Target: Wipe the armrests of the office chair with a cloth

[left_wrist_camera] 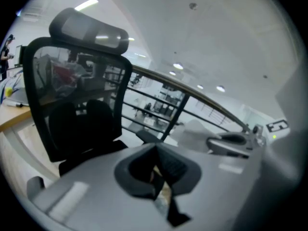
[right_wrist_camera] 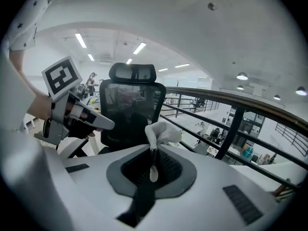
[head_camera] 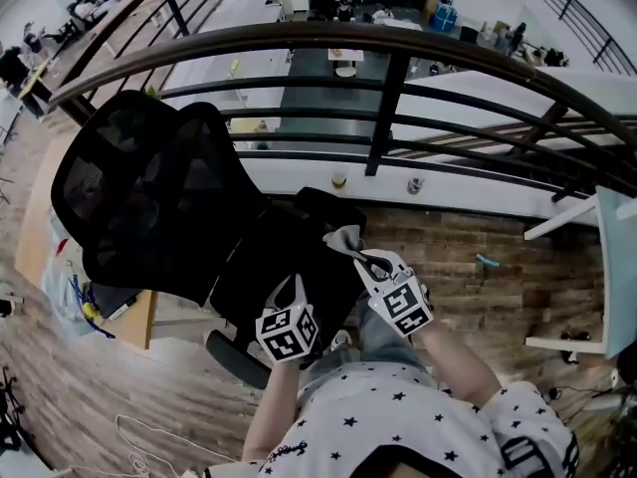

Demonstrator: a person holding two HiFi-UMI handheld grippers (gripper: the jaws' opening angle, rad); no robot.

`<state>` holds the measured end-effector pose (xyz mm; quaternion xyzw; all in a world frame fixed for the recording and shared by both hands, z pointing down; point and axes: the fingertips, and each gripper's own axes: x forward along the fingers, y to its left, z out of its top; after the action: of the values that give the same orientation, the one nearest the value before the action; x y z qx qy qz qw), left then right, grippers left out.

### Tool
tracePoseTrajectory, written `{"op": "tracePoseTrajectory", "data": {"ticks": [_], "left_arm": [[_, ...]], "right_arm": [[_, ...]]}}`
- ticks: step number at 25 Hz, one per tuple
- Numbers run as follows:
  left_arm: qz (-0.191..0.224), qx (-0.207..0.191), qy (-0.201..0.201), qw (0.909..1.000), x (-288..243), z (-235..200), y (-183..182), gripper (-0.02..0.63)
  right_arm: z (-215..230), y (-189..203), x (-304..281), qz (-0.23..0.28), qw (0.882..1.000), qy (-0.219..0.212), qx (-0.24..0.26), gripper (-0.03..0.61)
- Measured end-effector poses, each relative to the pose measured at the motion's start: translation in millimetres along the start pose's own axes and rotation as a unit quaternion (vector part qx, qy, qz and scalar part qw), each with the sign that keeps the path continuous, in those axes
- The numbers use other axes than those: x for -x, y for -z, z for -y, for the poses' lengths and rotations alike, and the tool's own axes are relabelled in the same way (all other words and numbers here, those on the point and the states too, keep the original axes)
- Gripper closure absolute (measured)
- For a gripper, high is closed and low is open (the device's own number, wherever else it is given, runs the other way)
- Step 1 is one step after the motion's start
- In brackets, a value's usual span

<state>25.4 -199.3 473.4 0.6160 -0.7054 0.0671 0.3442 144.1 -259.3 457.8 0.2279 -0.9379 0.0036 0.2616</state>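
The black mesh office chair (head_camera: 149, 197) stands at the left of the head view, its back toward the railing. One dark armrest (head_camera: 235, 358) shows low beside my left gripper (head_camera: 290, 289), another armrest (head_camera: 326, 203) lies past the cloth. The left gripper hovers over the seat, jaws together with nothing between them (left_wrist_camera: 156, 154). My right gripper (head_camera: 368, 263) is shut on a bunched white cloth (head_camera: 344, 238), held above the seat's right side. In the right gripper view the cloth (right_wrist_camera: 162, 133) sticks up from the closed jaws, and the left gripper (right_wrist_camera: 94, 120) shows to the left.
A dark curved railing (head_camera: 398, 78) runs across just beyond the chair, with a drop to a lower floor behind it. A wooden desk (head_camera: 40, 217) sits left of the chair. A white table edge (head_camera: 612, 267) is at the right. Cables (head_camera: 139, 436) lie on the wooden floor.
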Motion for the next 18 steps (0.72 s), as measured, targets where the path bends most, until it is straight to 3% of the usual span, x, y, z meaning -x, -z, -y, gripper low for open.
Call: {"op": "tracePoseTrajectory", "data": {"ticks": [18], "left_arm": [[0.033, -0.006, 0.019, 0.9993, 52, -17, 3, 0.609]], "right_arm": [[-41, -41, 55, 0.076, 0.996, 0.028, -0.036, 0.551]]}}
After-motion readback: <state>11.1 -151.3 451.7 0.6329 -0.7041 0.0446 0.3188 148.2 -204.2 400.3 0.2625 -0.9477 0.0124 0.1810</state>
